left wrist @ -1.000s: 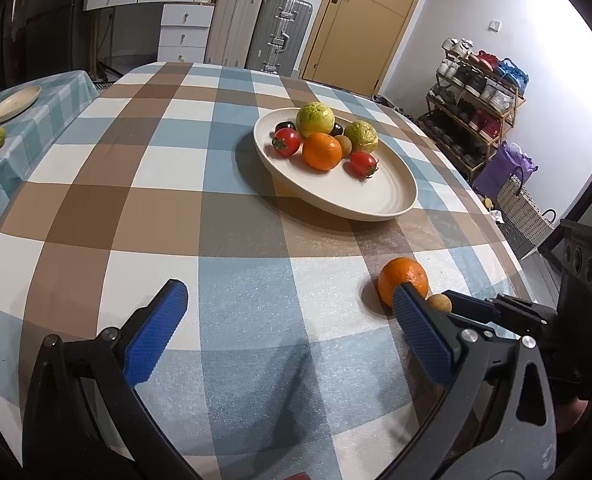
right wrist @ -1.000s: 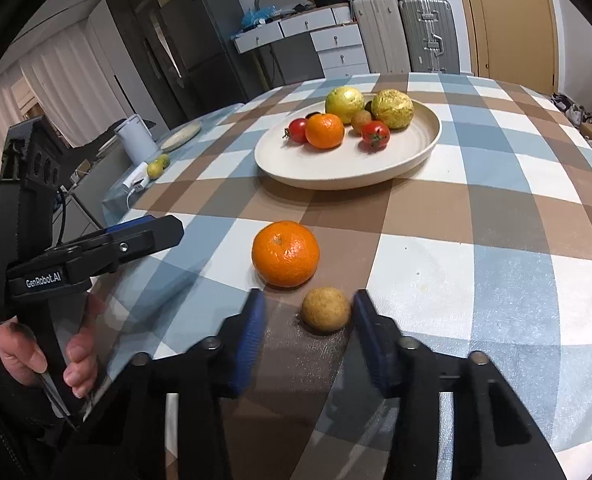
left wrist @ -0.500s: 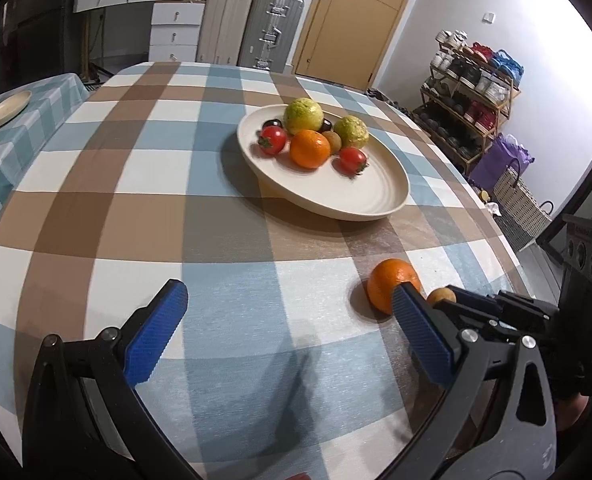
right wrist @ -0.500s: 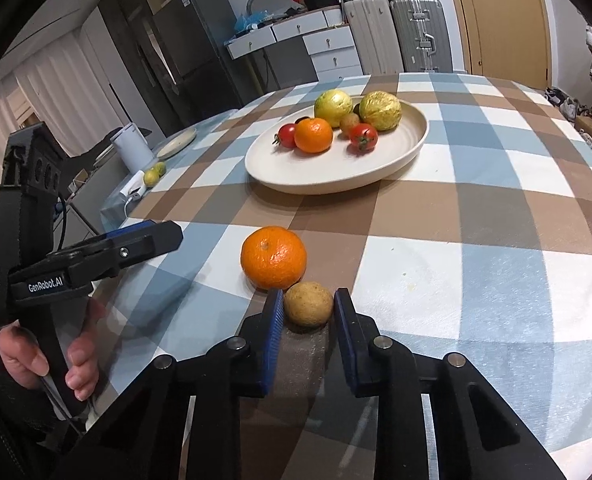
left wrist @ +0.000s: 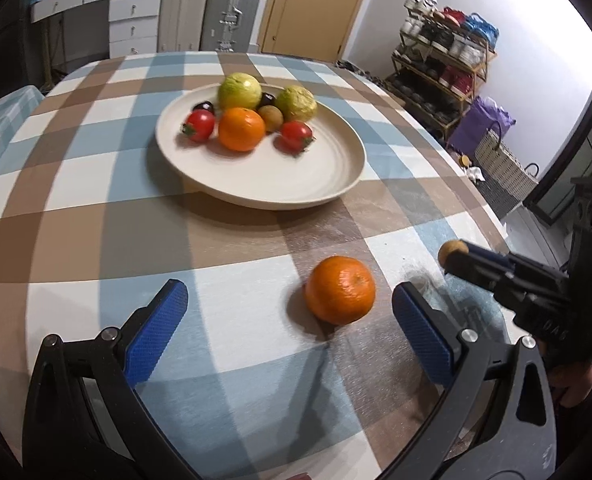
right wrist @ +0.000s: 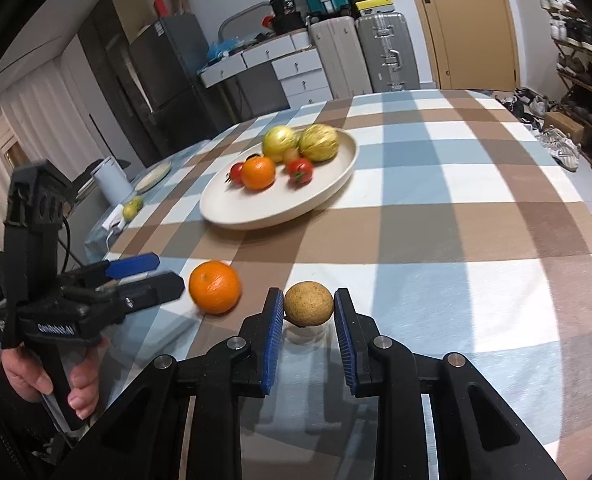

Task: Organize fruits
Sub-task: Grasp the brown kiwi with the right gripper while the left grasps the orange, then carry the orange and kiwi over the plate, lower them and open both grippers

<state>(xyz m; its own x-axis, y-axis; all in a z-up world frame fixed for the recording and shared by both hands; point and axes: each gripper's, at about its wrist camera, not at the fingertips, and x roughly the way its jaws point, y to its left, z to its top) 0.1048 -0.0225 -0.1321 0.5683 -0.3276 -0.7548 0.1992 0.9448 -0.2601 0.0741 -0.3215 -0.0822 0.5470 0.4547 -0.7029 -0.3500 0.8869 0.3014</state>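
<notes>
While the right gripper clamps a small brown fruit between its blue pads, that fruit hangs just above the checked tablecloth near the table's near edge, a shadow beneath it. Just to its left an orange lies alone on the cloth, apart from the pads. The left gripper hovers with its jaws spread wide and nothing between them; in its own view the loose orange sits ahead, closer to the right-hand pad. Further toward the middle of the table stands a cream plate holding two yellow-green fruits, another orange, two tomatoes, a kiwi and two dark fruits, all crowded on its far half.
</notes>
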